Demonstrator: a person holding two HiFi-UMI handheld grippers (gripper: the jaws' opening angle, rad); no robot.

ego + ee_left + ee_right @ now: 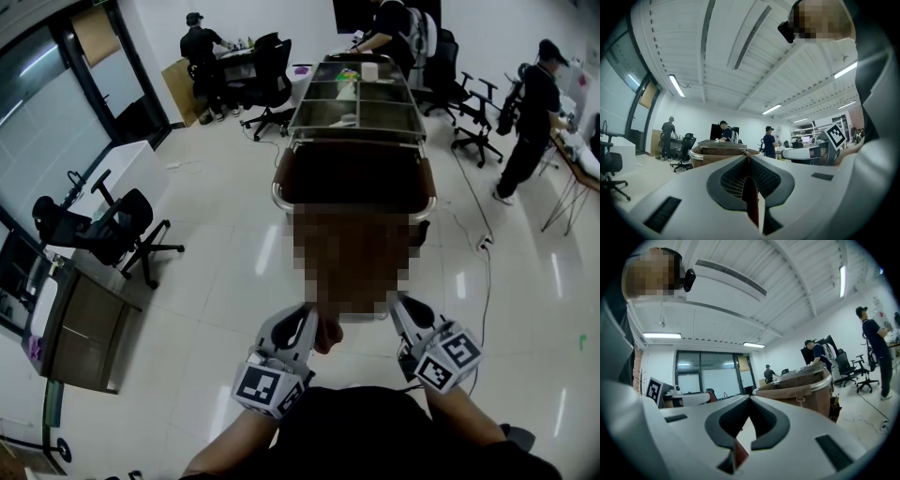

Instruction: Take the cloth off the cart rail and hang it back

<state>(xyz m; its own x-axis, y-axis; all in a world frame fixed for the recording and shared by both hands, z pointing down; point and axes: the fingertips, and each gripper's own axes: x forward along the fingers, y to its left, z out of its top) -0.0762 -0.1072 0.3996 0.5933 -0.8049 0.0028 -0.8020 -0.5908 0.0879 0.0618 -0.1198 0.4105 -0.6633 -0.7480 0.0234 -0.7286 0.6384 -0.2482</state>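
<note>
Before the cart (432,199), fingers (731,180) of left gripper (749,157) and right gripper (750,398) (tips together) pinched on the brown cloth (354,173)

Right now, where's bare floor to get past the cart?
Bare floor left of the cart, up to the black chair. On its right a cable trails. Behind it, chairs and people crowd.

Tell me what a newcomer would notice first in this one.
A brown cloth is pinched at the bottom of the head view, with the left tongs and the right tongs both closed on it. Straight ahead in the middle of the floor stands the cart, its curved metal rail facing the person. Three people work at desks along the far side of the room.
</note>
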